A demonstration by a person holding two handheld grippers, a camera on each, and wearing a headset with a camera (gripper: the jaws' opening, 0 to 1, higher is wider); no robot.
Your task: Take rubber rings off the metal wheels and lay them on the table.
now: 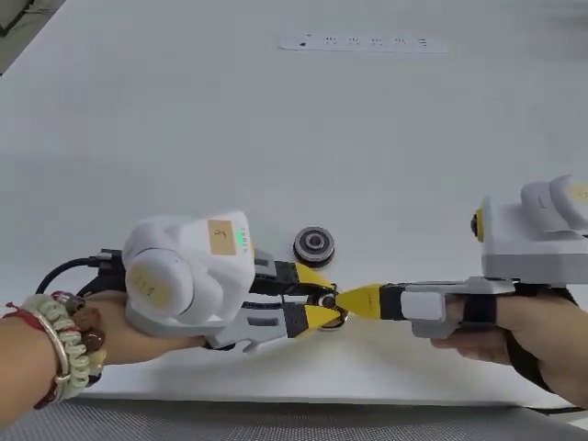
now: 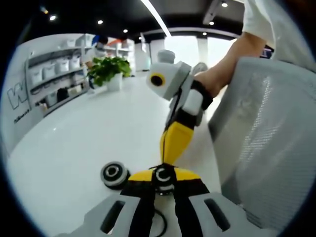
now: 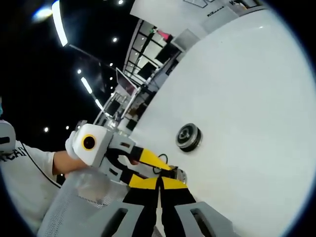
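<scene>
My left gripper (image 1: 320, 306) is shut on a small metal wheel (image 1: 329, 301), held just above the table near its front edge. The same wheel (image 2: 164, 175) sits between the yellow jaws in the left gripper view. My right gripper (image 1: 347, 301) comes in from the right, its jaws together at the wheel's (image 3: 177, 174) rim. A thin black rubber ring (image 3: 162, 159) hangs in a loose loop off that wheel, toward the left gripper (image 3: 129, 159); the loop (image 2: 159, 223) also shows under the left jaws. A second wheel (image 1: 314, 244) with its black ring on lies flat just behind.
The white table (image 1: 276, 119) stretches far back, with a strip of small parts (image 1: 364, 41) near its far edge. A grey mesh chair back (image 2: 266, 143) stands by the table's front edge. Shelves and a plant (image 2: 109, 69) are in the background.
</scene>
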